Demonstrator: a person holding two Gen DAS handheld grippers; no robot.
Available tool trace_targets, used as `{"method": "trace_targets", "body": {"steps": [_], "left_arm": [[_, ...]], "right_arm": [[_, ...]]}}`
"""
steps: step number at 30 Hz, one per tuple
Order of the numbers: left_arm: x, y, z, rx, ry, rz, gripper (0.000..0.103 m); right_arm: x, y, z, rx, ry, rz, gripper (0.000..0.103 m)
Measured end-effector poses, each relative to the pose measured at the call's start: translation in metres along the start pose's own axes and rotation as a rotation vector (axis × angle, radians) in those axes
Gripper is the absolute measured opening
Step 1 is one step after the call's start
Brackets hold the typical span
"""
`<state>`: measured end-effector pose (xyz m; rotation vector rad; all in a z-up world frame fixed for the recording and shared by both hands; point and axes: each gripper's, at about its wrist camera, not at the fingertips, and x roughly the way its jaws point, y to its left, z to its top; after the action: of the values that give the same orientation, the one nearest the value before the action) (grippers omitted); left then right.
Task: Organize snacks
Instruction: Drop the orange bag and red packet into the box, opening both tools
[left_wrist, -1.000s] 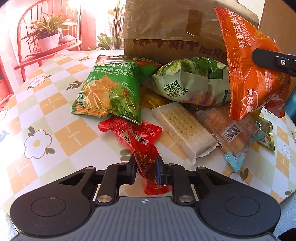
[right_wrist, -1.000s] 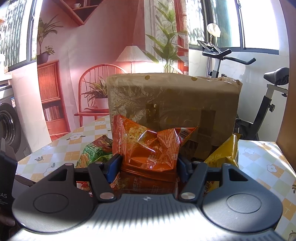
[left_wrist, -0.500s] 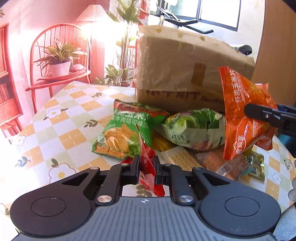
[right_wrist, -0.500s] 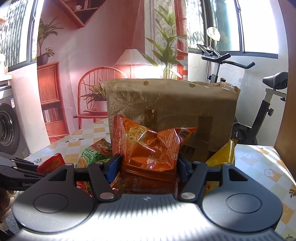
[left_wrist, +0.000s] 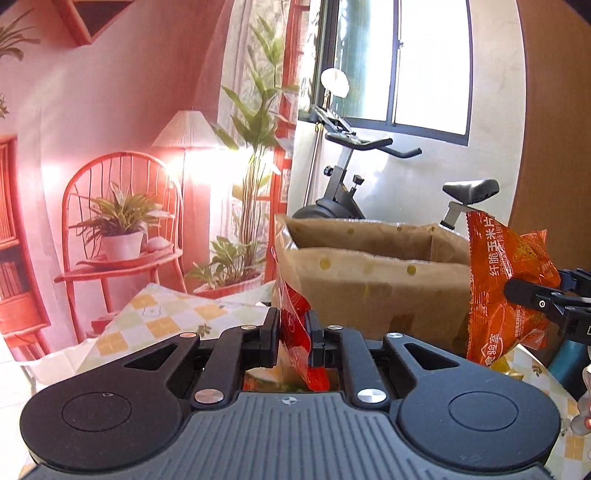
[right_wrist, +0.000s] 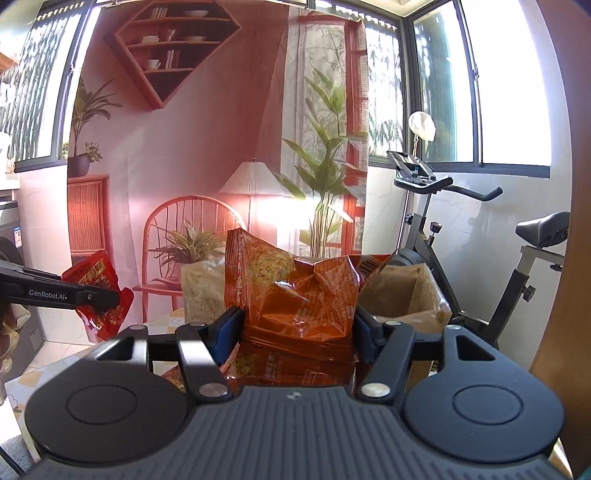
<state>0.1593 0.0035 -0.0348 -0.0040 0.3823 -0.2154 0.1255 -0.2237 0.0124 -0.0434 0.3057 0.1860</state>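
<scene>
Brown paper bag (left_wrist: 369, 295) mouth open w/ clear air above, near wall upright ahead, exercise bike (left_wrist: 343, 199) close behind, wood panel (left_wrist: 554, 147) blocking right side

Wall: pink backdrop (right_wrist: 221, 147) printed with chair (left_wrist: 122, 221), lamp (right_wrist: 253, 179), shelf (right_wrist: 166, 48)
Windows: bright, dark-framed (left_wrist: 432, 66)
Floor-side: exercise bike (right_wrist: 480, 240) by white wall

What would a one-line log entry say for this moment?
left gripper: shut on red packet | right gripper: shut on orange bag | box: open
</scene>
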Motion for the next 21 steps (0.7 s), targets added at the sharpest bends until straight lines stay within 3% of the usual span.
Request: {"method": "trace_targets", "body": {"steps": [6,10,16,21], "left_arm": [[0.033,-0.031,0.064,0.044,-0.08,-0.039,0.015],[0.077,-0.053,0.097,0.061,-0.063,-0.035,0.015],[0.142,-0.061,0.116,0.069,0.016,-0.034,0.015],[0.169,-0.053,0.103,0.081,0.084,-0.028,0.015]], "right_arm": [[0.047,-0.034,0.052,-0.041,-0.047,-0.07,0.065],[0.089,-0.055,0.068,-0.037,-0.013,-0.11,0.065],[0.14,-0.074,0.054,-0.022,0.128,-0.12,0.065],[0.156,-0.085,0.036,0.024,0.217,-0.102,0.065]]}}
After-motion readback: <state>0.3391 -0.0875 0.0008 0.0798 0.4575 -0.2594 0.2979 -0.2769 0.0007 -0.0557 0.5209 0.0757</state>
